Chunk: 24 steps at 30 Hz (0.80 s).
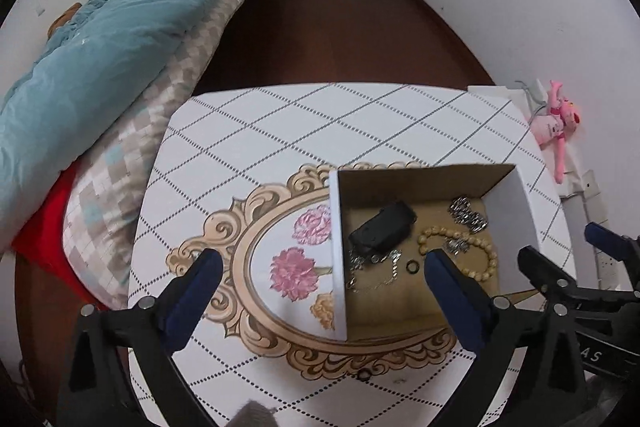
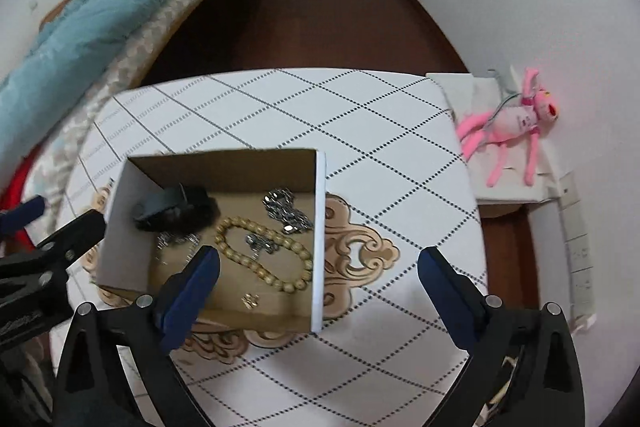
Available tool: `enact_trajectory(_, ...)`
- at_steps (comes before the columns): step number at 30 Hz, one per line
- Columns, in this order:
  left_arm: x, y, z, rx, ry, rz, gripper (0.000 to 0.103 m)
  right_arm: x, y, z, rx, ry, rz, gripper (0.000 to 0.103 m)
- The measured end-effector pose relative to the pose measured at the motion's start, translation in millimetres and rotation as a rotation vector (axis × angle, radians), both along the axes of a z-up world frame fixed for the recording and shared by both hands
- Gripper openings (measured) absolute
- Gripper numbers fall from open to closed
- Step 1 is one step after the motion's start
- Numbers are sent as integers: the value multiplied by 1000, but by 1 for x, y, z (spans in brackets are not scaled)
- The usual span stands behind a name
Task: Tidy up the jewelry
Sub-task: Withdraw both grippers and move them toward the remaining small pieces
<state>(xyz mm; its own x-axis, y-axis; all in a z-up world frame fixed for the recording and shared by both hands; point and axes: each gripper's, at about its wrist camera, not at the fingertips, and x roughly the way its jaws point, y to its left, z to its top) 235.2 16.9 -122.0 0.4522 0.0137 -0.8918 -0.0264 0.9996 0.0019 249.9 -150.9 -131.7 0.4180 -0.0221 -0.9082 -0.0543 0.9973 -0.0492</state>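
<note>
An open cardboard box (image 1: 338, 247) (image 2: 318, 235) stands on the table. Inside lie a black case (image 1: 382, 233) (image 2: 174, 213), a beige bead bracelet (image 1: 480, 259) (image 2: 264, 253), silver chains (image 1: 468, 213) (image 2: 286, 211), a small dark ring (image 1: 412, 267) and a gold piece (image 2: 250, 300). Another dark ring (image 1: 363, 375) lies on the table in front of the box. My left gripper (image 1: 320, 279) is open and empty, straddling the box's left wall. My right gripper (image 2: 318, 279) is open and empty, straddling the box's right wall.
The table (image 1: 320, 123) (image 2: 360, 115) has a white diamond-pattern cloth with an ornate flower motif (image 1: 288, 271). A bed with a blue duvet (image 1: 100, 59) lies left. A pink plush toy (image 2: 516, 123) lies on a white shelf at right.
</note>
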Motion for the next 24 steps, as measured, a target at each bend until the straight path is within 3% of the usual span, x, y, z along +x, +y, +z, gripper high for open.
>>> enact_trajectory(7,-9,5,5,1,-12,15,103,-8,1,9,-28,-34,-15,103)
enact_trajectory(17,-38,11,36,12,-91,22,103,-40,8,43,30,-105,-2,103)
enact_trajectory(21,-62,22,20,30,-55,40,103,-63,14,37,67,-100,19,103)
enact_trajectory(24,-77,34,-13,16,43,62,103,-79,20,18,93,-74,28,103)
